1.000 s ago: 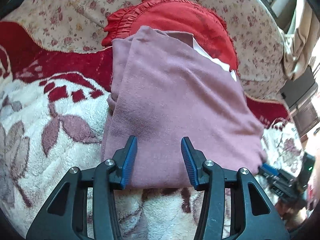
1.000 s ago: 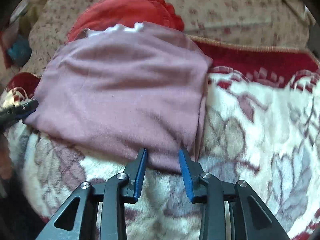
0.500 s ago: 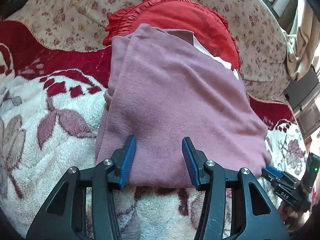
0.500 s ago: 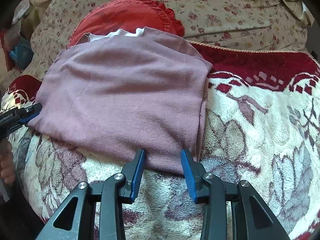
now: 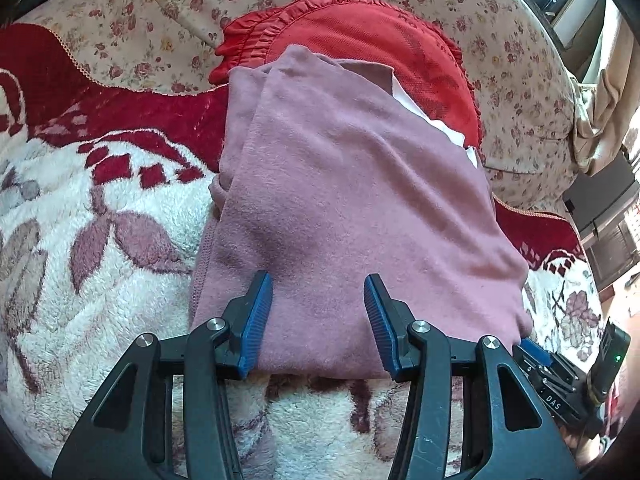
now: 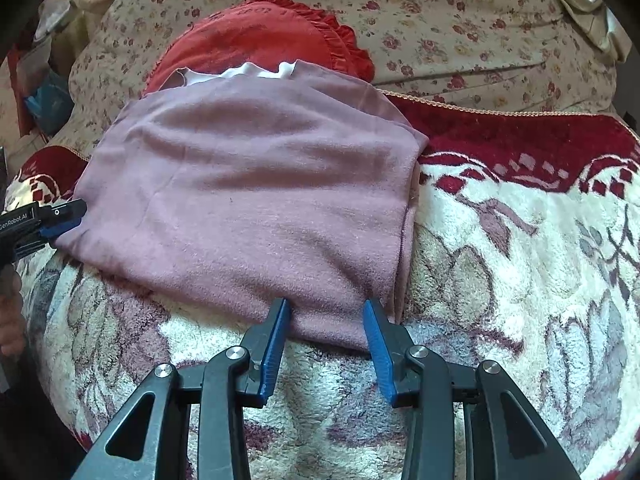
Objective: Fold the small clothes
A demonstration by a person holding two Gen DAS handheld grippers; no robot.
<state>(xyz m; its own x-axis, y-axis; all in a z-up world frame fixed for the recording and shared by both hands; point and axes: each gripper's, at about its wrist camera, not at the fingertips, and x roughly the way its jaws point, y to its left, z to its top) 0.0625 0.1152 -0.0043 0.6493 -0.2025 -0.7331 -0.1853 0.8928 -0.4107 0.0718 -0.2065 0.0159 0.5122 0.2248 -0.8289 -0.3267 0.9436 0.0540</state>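
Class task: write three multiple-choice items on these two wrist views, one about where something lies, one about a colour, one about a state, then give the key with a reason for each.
1. On what does the far end of the mauve garment rest?
A. the red frilled cushion
B. a wooden chair
C. a plastic basket

2. What colour are the pads on the gripper fingers?
A. yellow
B. blue
C. white

3. How are the jaws of the left gripper?
A. shut on a sock
B. shut on nothing
C. open, with the garment's near edge between them

Key:
1 A, the garment's top overlaps the red cushion in both views.
2 B, the ribbed pads are blue on the left gripper and on the right gripper.
3 C, a wide gap separates the fingers and mauve cloth fills it.
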